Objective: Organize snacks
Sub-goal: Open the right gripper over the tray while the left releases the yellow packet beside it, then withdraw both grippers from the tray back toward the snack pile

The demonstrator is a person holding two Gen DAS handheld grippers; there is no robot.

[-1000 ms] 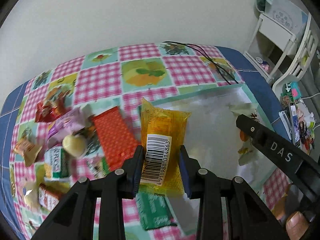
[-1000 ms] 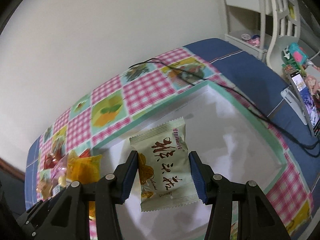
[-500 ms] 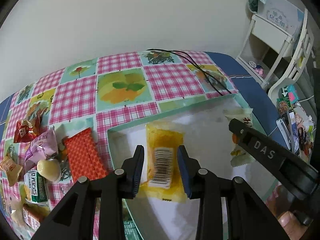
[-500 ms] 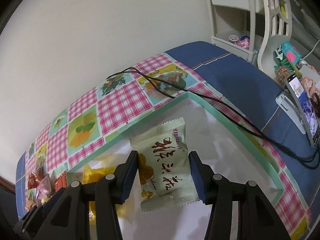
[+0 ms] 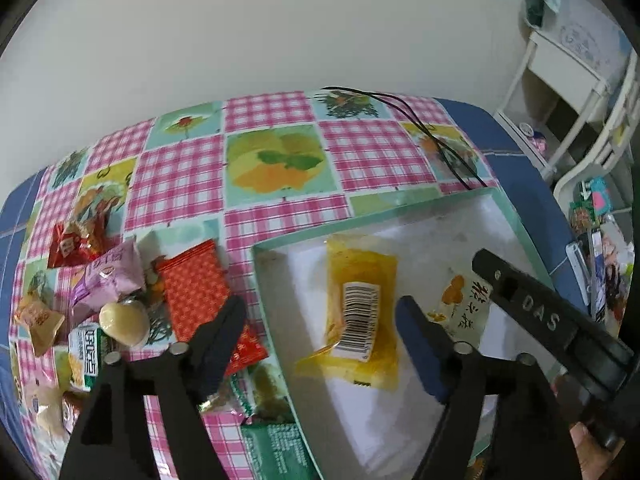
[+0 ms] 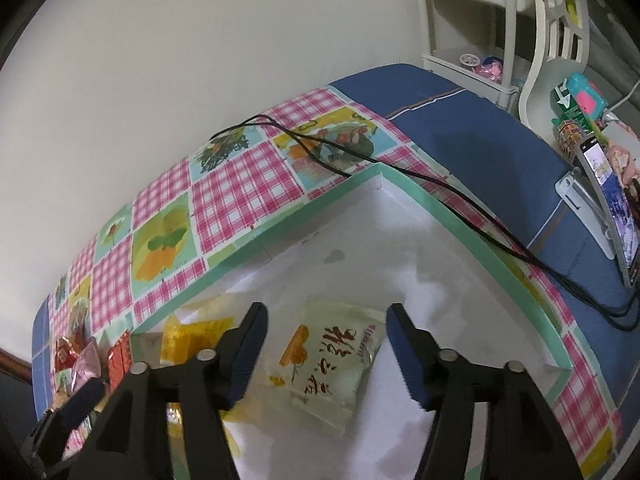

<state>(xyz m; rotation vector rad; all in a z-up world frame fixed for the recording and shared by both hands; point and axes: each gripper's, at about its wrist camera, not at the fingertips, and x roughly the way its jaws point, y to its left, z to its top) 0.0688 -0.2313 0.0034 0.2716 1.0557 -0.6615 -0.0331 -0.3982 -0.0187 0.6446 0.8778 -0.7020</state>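
Observation:
A yellow packet with a barcode lies flat on the white floor of a green-rimmed box. My left gripper hangs above it with its jaws opening, and the pads stand clear of the packet on both sides. A pale green packet with red writing lies further right in the same box. My right gripper is over it, its jaws also opening and not touching it. The left wrist view shows the right gripper's black finger beside that pale packet.
Loose snacks lie on the checked cloth left of the box: an orange-red packet, a pink one, a red one, a green one. A black cable runs along the box's far rim. A phone on a stand is at right.
Both grippers have opened and let go of their packets, which now lie on the box floor. Before that, the left gripper carried the yellow packet from the snack pile over the box.

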